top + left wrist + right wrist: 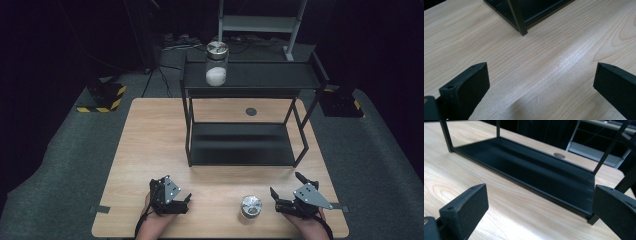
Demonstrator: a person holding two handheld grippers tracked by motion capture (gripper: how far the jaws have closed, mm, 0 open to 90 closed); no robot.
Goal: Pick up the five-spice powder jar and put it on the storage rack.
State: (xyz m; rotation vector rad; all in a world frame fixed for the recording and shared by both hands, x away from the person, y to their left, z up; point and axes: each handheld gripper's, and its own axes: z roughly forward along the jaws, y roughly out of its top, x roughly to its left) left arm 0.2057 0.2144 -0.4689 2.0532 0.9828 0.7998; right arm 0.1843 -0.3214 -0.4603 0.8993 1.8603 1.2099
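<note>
The jar point(251, 206), lid up, stands on the table point(145, 150) in front of the rack point(240, 150), between your grippers. Your right gripper point(286, 190), just beside it, has jaws wide apart, holding nothing. Your left gripper point(186, 201) likewise. The high view adds a second jar point(216, 64) on the rack's top shelf.

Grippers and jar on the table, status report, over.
Left gripper and right gripper open, empty. Small jar upright on table between them, nearer the right, untouched. Nothing in the way.
</note>
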